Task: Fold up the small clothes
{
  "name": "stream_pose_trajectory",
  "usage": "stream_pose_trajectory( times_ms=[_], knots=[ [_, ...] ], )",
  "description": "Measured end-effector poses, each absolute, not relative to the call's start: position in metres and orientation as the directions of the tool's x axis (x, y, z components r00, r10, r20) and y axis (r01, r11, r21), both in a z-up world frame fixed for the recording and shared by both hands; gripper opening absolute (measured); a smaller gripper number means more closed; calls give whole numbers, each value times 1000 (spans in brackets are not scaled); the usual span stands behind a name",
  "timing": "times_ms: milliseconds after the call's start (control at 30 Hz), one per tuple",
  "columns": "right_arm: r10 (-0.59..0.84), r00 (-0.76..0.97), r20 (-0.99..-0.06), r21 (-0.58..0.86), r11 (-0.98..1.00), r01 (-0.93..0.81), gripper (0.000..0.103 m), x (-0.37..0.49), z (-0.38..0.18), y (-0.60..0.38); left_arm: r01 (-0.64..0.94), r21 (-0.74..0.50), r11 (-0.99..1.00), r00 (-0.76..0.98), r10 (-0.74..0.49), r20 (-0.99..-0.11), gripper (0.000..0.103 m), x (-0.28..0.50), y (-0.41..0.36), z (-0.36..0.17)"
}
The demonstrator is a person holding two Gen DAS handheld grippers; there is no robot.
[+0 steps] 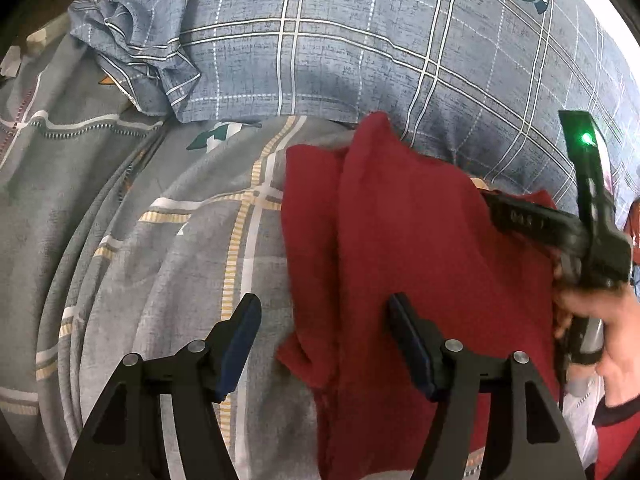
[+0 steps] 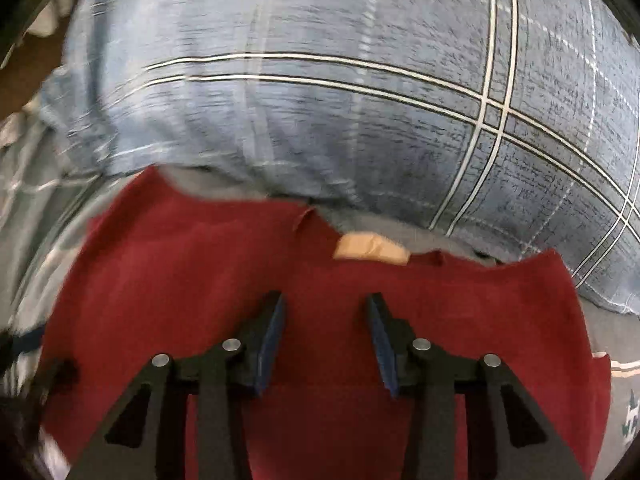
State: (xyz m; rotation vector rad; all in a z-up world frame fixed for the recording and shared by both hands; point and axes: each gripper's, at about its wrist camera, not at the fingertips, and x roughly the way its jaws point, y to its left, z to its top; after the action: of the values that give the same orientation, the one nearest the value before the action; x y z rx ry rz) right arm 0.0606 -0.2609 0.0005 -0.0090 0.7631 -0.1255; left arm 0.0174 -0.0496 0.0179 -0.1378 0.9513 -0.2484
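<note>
Left wrist view: left gripper jaws spread, empty, over red garment lying on grey checked bedsheet beside blue plaid pillow. Right gripper jaws likewise parted, empty, above the garment.

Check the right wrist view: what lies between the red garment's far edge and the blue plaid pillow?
In the right wrist view, a tan tag on grey bedsheet separates the red garment from the blue plaid pillow.

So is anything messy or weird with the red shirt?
A little. The red garment lies on the grey bedsheet with its far edge uneven, one corner riding up against the blue checked pillow. A tan tag pokes out at that edge. Both tongs are open, holding nothing.
</note>
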Motion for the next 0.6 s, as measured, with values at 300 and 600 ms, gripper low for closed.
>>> stream_pose_trajectory(
  times_ms=[300,600],
  knots=[
    [7,749,-662,35,999,21,47,25,28,-246,150,-207,967,562,-256,-787,66,15,-54,19],
    [9,708,-706,61,997,48,47,60,3,-245,155,-216,964,552,-266,-790,68,17,-51,18]
  ],
)
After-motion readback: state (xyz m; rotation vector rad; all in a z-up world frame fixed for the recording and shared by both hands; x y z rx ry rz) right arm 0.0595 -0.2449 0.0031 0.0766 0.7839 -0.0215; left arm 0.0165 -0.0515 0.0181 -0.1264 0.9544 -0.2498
